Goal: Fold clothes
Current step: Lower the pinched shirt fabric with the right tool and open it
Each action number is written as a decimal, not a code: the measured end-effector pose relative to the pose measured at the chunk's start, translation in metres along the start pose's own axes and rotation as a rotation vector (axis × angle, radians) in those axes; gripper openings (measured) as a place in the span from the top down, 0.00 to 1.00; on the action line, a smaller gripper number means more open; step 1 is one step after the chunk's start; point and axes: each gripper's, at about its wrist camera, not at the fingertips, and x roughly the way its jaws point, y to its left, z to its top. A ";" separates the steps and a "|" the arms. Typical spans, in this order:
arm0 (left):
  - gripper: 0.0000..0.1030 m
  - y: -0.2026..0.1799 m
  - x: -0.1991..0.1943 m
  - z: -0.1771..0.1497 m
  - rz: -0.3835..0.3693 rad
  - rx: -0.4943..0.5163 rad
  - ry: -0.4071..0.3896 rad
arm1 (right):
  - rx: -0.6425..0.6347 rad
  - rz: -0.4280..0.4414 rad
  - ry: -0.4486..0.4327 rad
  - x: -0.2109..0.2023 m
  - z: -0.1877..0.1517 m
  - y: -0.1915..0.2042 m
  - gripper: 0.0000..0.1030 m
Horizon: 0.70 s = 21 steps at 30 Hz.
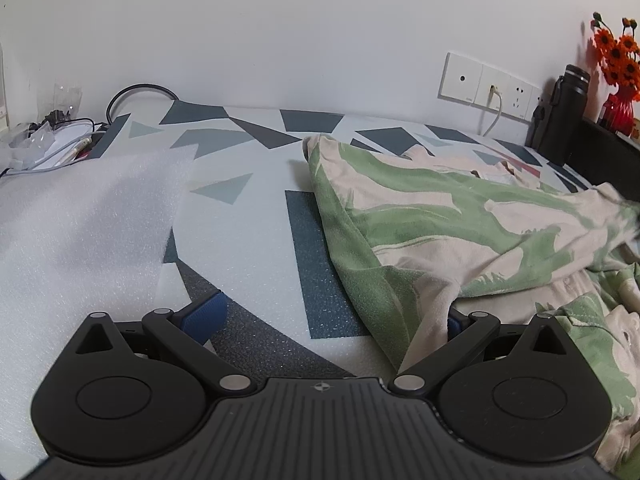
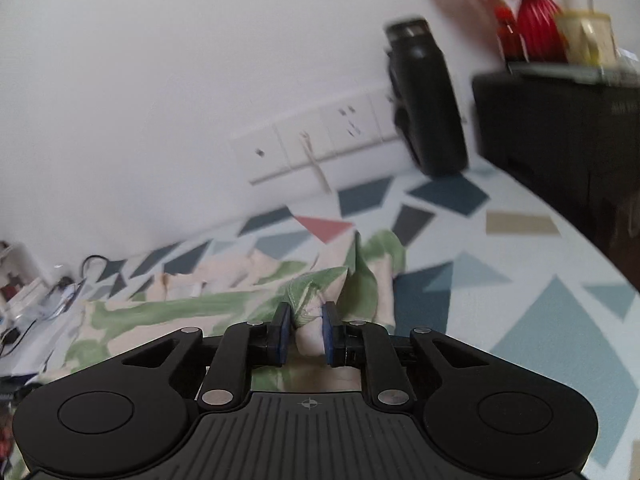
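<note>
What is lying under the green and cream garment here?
The green and cream garment lies on a mat with a geometric pattern, which shows all around it. Whatever sits directly beneath the cloth is covered. The right hand-held gripper pinches one bunched edge.

No readable text, brand, label or number in either view; tiny marks on wall socket plates [image 1: 490, 82] too small to read.

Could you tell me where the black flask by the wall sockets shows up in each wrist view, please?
Left wrist: black flask at far right, beside the wall sockets.
Right wrist: black flask at upper right, blurred and tilted, right of the wall sockets.
Shared landmark: the red vase.
</note>
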 end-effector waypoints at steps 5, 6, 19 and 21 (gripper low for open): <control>0.01 0.001 0.000 0.000 -0.002 -0.001 -0.001 | 0.005 -0.017 0.073 -0.001 -0.027 -0.015 0.83; 0.01 0.001 0.000 0.000 -0.002 -0.001 -0.001 | 0.021 -0.016 0.090 -0.001 -0.032 -0.018 0.82; 0.01 0.001 0.000 0.000 -0.004 -0.002 -0.001 | 0.042 -0.044 0.046 -0.004 -0.018 -0.024 0.59; 0.01 0.004 0.000 0.000 -0.012 -0.013 -0.006 | 0.010 -0.063 0.090 0.008 -0.023 -0.022 0.59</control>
